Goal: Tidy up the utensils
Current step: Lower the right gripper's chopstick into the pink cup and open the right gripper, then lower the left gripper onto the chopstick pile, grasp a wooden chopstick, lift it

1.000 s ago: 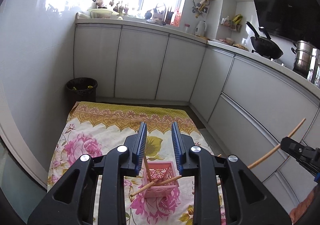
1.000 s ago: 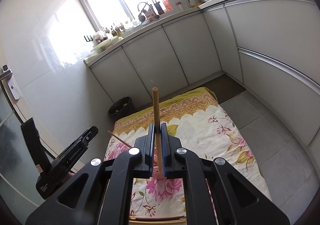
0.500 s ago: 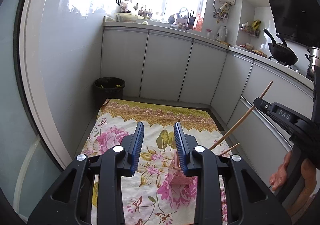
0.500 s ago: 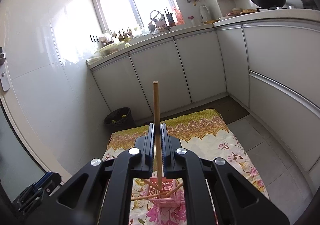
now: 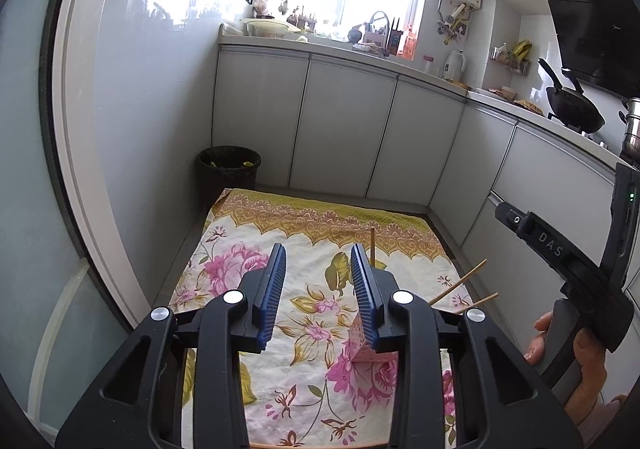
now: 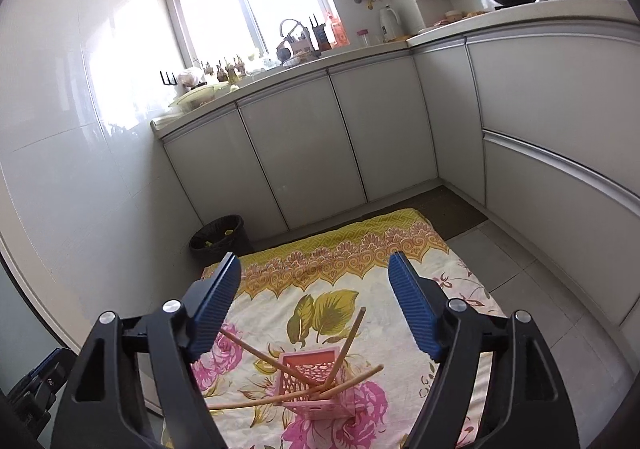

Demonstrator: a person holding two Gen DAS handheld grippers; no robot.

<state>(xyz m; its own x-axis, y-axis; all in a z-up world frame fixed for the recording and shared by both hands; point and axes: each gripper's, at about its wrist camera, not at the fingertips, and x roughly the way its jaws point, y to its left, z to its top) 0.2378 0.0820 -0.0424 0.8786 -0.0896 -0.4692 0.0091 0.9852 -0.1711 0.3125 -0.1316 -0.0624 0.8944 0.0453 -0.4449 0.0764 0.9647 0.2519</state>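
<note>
Right gripper [image 6: 316,305]: jaws spread wide and opening, nothing between the pads; blue ribbed fingers [image 6: 214,305] flank the view left and right. Just below and ahead of the gap sits the pink basket [image 6: 314,381], a small square lattice holder resting on the floral cloth [image 6: 400,249]. Four chopsticks [image 6: 346,349] stand in it, all tilted, no two parallel. One leans up and to the right, long axis near upright, tip pointing away from the gripper toward the cabinets. A second leans left, tip ending beside the left finger. A third lies almost level, long axis across the view, end sticking out to the basket's left over the cloth. A fourth points low to the right, past the basket's rim.

Left gripper [image 5: 320,281]: jaws partly apart and opening, pads clear of everything, only cloth seen through the gap. Basket [image 5: 366,345] is below and right of its right finger, mostly hidden behind it. One chopstick [image 5: 372,245] rises near vertical above that finger; two more [image 5: 460,283] poke out to the right, slanting up and away.

Farther right in the left view: a person's hand [image 5: 576,353] on the other gripper's handle. Beyond the cloth: black bin [image 5: 228,173] at far left corner, white cabinets [image 5: 340,129] w/ counter.
</note>
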